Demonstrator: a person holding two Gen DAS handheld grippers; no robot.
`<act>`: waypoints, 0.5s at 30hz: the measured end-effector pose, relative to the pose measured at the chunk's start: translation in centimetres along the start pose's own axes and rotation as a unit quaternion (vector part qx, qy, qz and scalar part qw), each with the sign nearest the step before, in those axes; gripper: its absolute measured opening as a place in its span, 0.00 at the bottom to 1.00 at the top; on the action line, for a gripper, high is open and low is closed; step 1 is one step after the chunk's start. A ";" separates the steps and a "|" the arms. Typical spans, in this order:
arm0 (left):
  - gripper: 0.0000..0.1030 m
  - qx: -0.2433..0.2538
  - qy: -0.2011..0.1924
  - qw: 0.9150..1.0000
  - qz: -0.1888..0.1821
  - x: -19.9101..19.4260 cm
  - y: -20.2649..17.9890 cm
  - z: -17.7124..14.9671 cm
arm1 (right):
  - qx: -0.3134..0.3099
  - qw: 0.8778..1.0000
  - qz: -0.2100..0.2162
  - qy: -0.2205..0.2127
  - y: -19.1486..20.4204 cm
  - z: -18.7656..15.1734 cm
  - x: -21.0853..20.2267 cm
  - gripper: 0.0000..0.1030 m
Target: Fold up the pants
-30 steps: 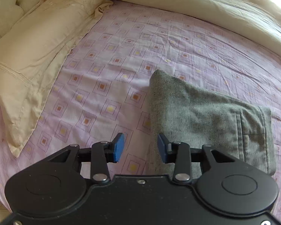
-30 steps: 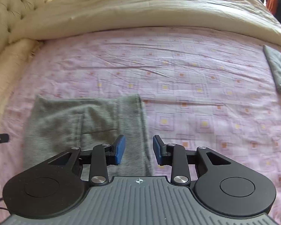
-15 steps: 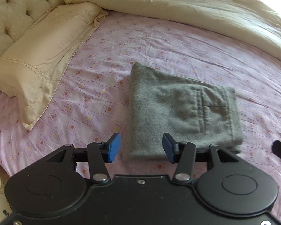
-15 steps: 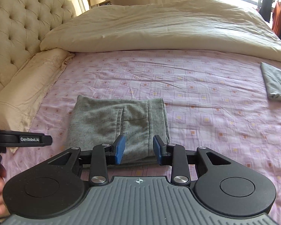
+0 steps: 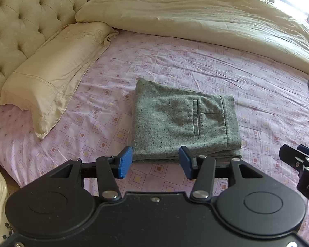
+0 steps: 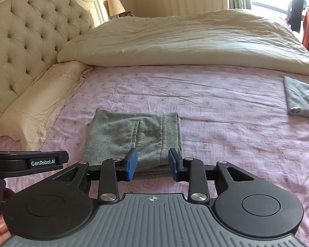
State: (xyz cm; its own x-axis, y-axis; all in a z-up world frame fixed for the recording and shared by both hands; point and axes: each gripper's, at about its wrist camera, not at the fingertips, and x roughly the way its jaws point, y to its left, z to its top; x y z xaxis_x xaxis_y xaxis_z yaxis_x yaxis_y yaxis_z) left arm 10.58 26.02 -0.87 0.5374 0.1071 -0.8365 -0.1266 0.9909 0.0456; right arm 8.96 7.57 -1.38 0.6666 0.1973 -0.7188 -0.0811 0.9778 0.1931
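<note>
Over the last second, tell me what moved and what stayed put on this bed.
Both grippers pulled back and up from the folded pants: the left gripper and right gripper now see far more of the bed, with the headboard in view. Nothing was grabbed or released; both stayed open and empty. The pants kept their folded shape and spot on the purple sheet; the pillow and second gray garment did not move.

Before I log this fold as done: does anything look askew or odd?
Nothing stands out. The grey pants lie as a neat flat rectangle on the pink sheet, edges aligned, and both tools are open and clear.
</note>
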 end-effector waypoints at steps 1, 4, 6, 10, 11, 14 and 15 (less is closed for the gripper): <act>0.55 -0.001 -0.001 1.000 0.001 -0.2 -0.1 -0.1 | 0.001 1.000 0.001 -0.001 -0.1 -0.1 -0.2 0.31; 0.55 -0.001 -0.003 1.000 0.005 -0.6 -0.4 -0.5 | 0.002 1.000 0.001 -0.002 -0.5 -0.2 -0.4 0.31; 0.55 -0.001 -0.003 1.000 0.006 -0.9 -0.6 -0.8 | 0.001 1.000 0.002 -0.001 -0.6 -0.4 -0.5 0.31; 0.55 0.000 -0.003 1.000 0.009 -1.2 -0.9 -1.1 | -0.002 1.000 0.005 0.001 -0.7 -0.6 -0.7 0.31; 0.55 0.001 -0.003 1.000 0.010 -1.3 -1.0 -1.2 | -0.003 1.000 0.006 0.001 -0.7 -0.7 -0.8 0.31; 0.55 0.003 -0.005 1.000 0.012 -1.4 -1.1 -1.3 | -0.005 1.000 0.009 0.002 -0.7 -0.7 -0.9 0.31; 0.55 0.003 -0.006 1.000 0.013 -1.5 -1.1 -1.3 | -0.005 1.000 0.010 0.003 -0.7 -0.8 -0.8 0.31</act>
State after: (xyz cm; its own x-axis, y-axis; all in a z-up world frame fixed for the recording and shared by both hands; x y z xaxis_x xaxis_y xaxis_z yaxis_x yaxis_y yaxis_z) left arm 8.79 24.64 -0.39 0.5435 0.1340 -0.8286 -0.1352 0.9883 0.0711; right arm 7.89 6.79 -1.40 0.6611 0.2162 -0.7185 -0.1006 0.9745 0.2007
